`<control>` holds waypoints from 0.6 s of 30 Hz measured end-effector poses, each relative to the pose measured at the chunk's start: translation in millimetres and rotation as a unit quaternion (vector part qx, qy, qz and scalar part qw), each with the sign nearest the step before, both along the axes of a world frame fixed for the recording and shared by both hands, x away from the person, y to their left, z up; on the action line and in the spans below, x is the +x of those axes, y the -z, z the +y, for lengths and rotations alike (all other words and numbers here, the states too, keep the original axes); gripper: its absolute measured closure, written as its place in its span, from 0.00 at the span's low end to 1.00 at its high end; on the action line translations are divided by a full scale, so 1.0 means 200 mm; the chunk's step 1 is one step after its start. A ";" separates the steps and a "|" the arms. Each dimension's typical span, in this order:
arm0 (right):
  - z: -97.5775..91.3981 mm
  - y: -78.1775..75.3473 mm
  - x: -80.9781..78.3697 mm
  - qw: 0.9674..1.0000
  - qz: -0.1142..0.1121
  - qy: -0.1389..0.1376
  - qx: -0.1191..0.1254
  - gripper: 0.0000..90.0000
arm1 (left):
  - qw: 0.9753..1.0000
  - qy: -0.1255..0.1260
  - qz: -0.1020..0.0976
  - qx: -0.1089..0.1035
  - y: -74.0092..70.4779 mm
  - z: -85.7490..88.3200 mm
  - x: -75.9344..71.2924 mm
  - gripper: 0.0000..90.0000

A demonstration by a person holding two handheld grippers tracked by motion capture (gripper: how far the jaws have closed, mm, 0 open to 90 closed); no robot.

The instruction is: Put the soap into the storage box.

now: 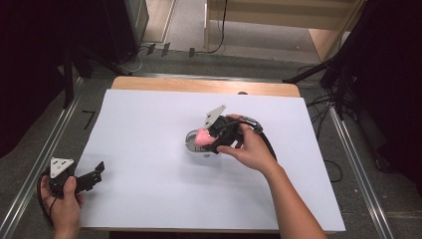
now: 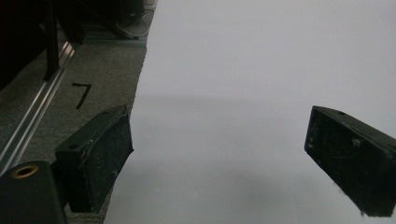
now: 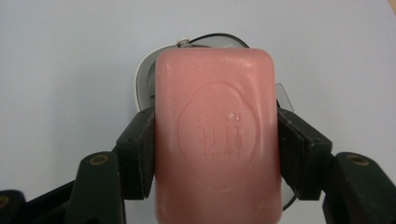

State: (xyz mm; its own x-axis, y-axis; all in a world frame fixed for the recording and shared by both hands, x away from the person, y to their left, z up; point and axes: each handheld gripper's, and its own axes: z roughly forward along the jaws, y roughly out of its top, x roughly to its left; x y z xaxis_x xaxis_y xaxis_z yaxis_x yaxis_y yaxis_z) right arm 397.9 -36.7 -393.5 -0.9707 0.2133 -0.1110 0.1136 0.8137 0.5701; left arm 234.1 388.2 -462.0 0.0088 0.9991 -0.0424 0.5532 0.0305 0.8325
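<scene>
Two grippers: one in each hand of a person at a table (image 1: 149, 83) covered by a white sheet (image 1: 149, 129)
Surroundings: grey floor around the table, metal rails at both sides, cables at the far edge and right side, a black mark on the floor (image 2: 81, 94) beside the sheet's left edge
Obstructions: bare sheet lies between the two grippers; the right hand (image 1: 249, 147) covers much of its gripper in the high view
Left gripper (image 2: 219, 158): held low at the near left corner of the sheet, jaws spread wide with bare sheet between them, grasping nothing
Left hand (image 1: 62, 201): wrapped around the gripper's rear, off the sheet's near left edge
Right gripper (image 3: 217, 154): near the middle of the sheet, jaws clenched on the long sides of the pink soap bar
Pink soap bar (image 3: 217, 140): pinched between both pads, stamped face toward the camera, embossed oval seal with unreadable characters
Soap dish (image 1: 191, 144): pale grey, rounded, resting on the sheet directly under and behind the bar
Dish contents: cannot tell whether the bar touches the dish or is just above it
</scene>
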 end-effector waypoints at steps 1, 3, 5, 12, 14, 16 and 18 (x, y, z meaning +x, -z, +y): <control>0.00 0.01 0.00 1.000 0.001 0.001 0.000 0.43 | 1.000 0.000 0.000 0.000 0.00 0.00 0.00 0.09; 0.00 0.01 0.01 1.000 0.002 -0.003 0.001 0.43 | 1.000 0.000 0.000 0.000 0.00 0.00 0.00 0.09; 0.00 0.01 0.02 1.000 0.004 -0.003 0.006 0.43 | 1.000 0.000 0.000 0.000 0.00 0.00 0.00 0.09; 0.02 0.03 0.03 1.000 0.002 -0.018 0.002 0.43 | 1.000 0.000 0.000 0.000 0.00 0.00 0.00 0.09; 0.02 0.03 0.03 1.000 0.001 -0.016 -0.001 0.43 | 1.000 0.000 0.000 0.000 0.00 0.00 0.00 0.09; 0.02 0.03 0.03 1.000 0.002 -0.015 -0.002 0.43 | 1.000 0.000 0.000 0.000 0.00 0.00 0.00 0.09; 0.02 0.04 0.03 1.000 0.003 -0.015 -0.002 0.43 | 1.000 0.000 0.000 -0.001 0.00 0.00 0.00 0.09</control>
State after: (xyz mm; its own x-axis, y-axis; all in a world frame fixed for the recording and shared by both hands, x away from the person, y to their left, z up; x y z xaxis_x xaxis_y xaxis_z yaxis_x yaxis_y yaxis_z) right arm 403.5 -32.4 -401.3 -0.9772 0.1846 -0.1050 0.0939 0.8188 0.5663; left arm 234.2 388.3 -462.0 0.0085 0.9990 -0.0436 0.5533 0.0316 0.8324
